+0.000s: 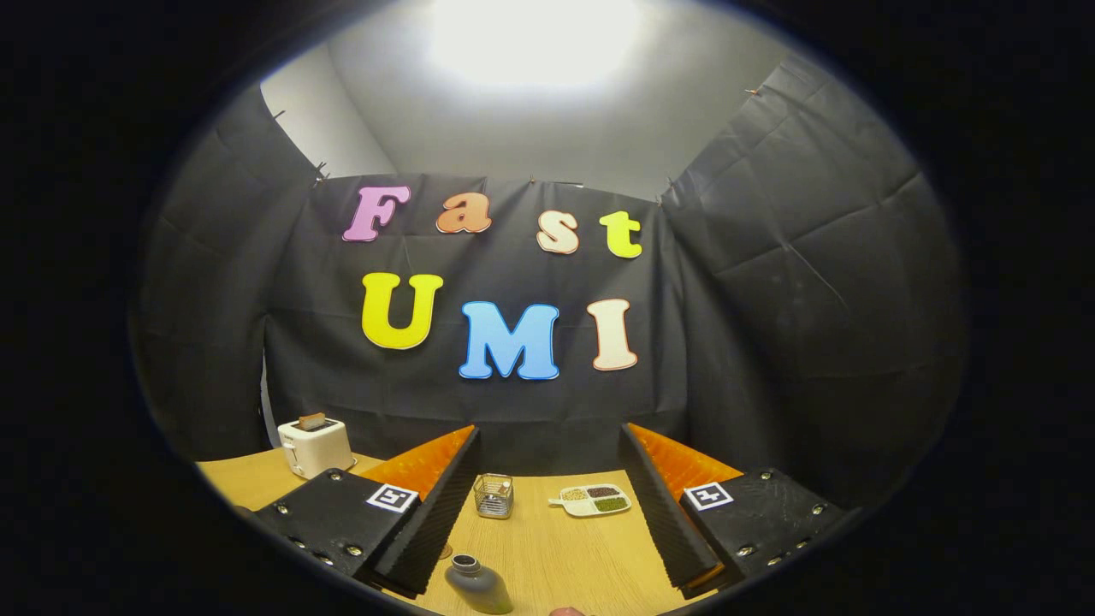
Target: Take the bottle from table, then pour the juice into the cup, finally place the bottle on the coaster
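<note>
Nearest the lens, at lower centre of the frame, the grey bottle (477,583) is being seen upright on the counter (560,547), between the fingers of the widely spread, empty gripper (547,513), nearer the left one.

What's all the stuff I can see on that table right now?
Bottle: one, grey-green, open top, between the fingers, near the left one.
Wire basket: one, metallic, beyond the bottle.
Divided dish: one, white, holding brown and green fillings, beside the basket.
Toaster: one, white, with toast in it, at the table's far left.
Table: one, light wood.
Gripper: one, fingers spread wide, touching nothing.
</note>
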The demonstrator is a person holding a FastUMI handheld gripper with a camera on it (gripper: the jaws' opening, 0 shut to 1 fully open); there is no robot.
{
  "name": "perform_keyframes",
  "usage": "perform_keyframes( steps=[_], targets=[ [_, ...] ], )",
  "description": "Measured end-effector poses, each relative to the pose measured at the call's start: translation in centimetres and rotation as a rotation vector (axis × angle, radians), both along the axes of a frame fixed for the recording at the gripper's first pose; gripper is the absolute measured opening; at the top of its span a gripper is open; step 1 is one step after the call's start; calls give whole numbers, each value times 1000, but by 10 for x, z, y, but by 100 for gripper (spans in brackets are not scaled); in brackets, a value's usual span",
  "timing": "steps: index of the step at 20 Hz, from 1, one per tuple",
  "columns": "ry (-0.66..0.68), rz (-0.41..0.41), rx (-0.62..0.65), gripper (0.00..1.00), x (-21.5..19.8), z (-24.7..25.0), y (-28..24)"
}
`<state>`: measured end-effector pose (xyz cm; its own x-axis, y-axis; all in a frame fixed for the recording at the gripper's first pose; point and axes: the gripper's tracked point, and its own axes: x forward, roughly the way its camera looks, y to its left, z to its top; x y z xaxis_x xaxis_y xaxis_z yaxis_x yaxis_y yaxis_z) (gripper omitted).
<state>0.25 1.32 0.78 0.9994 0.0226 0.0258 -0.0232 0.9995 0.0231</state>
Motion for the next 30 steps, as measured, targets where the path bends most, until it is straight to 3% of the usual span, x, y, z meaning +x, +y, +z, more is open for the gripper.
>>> perform_keyframes(
  steps=[17, 30],
  targets=[
    [19, 135, 81, 98, 3, -24, 45],
    [154, 232, 102, 98, 2, -103, 74]
  ],
)
